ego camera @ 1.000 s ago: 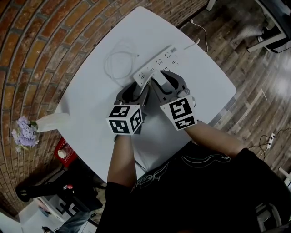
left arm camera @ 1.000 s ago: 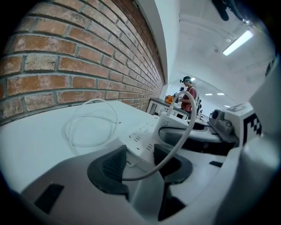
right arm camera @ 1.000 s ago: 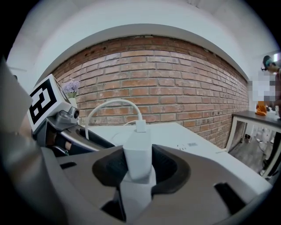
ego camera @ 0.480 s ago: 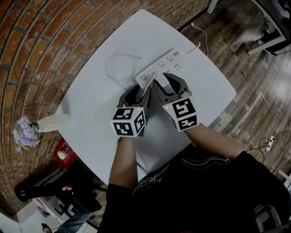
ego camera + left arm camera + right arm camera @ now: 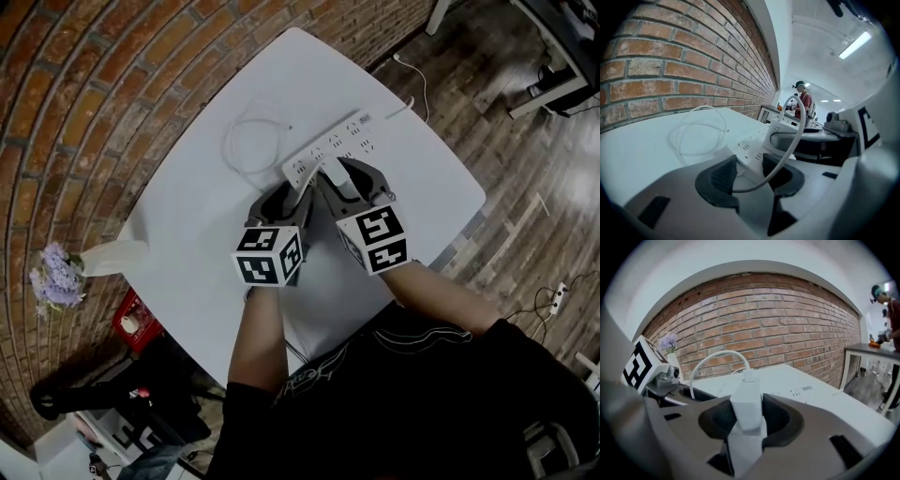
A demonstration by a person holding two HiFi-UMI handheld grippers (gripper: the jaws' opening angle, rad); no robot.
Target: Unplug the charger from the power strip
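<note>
A white power strip [image 5: 333,142] lies slantwise on the white table [image 5: 187,216]. My left gripper [image 5: 284,197] is at its near end, and in the left gripper view the dark pads [image 5: 723,174] pinch that end of the power strip [image 5: 751,149]. My right gripper [image 5: 342,176] is shut on the white charger [image 5: 330,169] at the strip's near edge. In the right gripper view the charger [image 5: 747,401] stands upright between the jaws of the right gripper [image 5: 747,417]. Its white cable [image 5: 717,357] arcs over to a loose coil [image 5: 251,141]. The plug pins are hidden.
A brick wall [image 5: 84,84] runs along the table's far left side. A white vase of purple flowers [image 5: 56,277] sits at the table's left corner, with a red object [image 5: 131,319] on the floor below. The strip's own cord [image 5: 412,75] drops off the far right edge.
Both grippers stay at the strip. The right gripper's cube has rolled a little; the charger remains between its jaws.
</note>
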